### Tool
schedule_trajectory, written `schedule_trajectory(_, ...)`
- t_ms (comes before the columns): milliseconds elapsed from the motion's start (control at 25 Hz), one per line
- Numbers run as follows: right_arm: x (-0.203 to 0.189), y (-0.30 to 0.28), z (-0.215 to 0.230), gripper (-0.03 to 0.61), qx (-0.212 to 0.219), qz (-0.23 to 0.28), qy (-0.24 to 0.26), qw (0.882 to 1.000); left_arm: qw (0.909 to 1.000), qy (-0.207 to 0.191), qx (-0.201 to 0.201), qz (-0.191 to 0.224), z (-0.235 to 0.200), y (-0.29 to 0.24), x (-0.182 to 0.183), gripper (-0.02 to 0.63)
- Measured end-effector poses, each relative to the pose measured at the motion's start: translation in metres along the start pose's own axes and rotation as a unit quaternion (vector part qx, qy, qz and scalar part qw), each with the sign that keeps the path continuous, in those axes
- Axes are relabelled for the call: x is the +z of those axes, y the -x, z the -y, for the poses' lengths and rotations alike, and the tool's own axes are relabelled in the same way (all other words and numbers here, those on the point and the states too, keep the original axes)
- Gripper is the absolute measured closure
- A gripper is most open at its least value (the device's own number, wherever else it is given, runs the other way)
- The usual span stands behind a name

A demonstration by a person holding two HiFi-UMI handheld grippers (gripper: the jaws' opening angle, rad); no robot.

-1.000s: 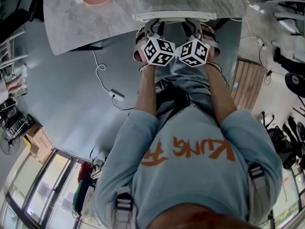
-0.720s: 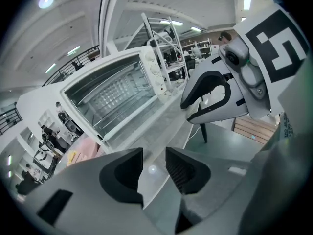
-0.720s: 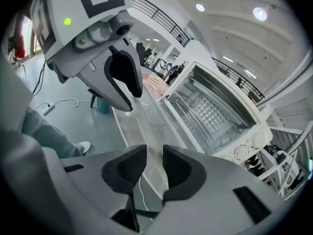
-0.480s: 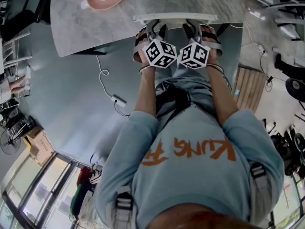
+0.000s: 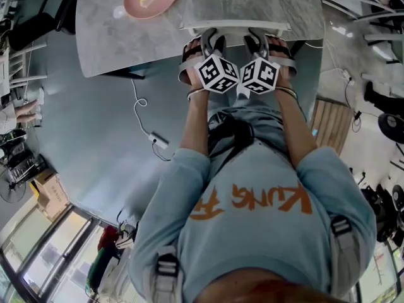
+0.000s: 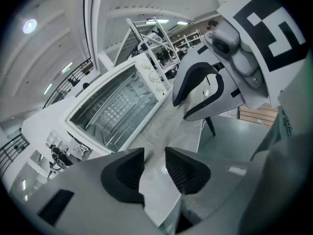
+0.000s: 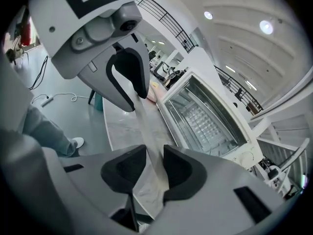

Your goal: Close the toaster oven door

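Landmark: grey-veined marble bench (image 5: 126,36). On the near side of the bench, a smooth grey floor (image 5: 82,125). A white cable (image 5: 140,101) trails from under the bench's edge to a power strip (image 5: 159,142). Right of the bench, a slatted wooden panel (image 5: 328,115). Well off to its near left, a cardboard box (image 5: 53,191), then tall windows (image 5: 38,245). Above the bench, a white ceiling with round lights (image 7: 266,27) and a dark railing (image 7: 168,21).

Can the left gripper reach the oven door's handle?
Probably yes. The left gripper is right up at the handle, jaws apart, with nothing blocking the way.
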State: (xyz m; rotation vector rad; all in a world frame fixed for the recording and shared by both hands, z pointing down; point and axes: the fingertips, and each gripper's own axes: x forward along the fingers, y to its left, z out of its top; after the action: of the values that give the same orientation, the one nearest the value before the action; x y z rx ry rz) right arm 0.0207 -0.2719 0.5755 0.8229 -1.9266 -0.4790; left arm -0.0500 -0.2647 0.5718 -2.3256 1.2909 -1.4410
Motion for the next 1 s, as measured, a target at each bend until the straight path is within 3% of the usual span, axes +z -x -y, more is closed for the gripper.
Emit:
schedule_trajectory(720, 0.038, 0.011, 0.075, 0.466, -0.061, 0.056, 0.023, 0.996, 0.9973, -0.031, 0.058, 0.032, -0.063, 0.009, 0.051, 0.486)
schedule_trajectory(1000, 0.051, 0.007, 0.103, 0.465, -0.079, 0.071, 0.066, 0.992, 0.9953, -0.048, 0.075, 0.038, -0.089, 0.006, 0.07, 0.485)
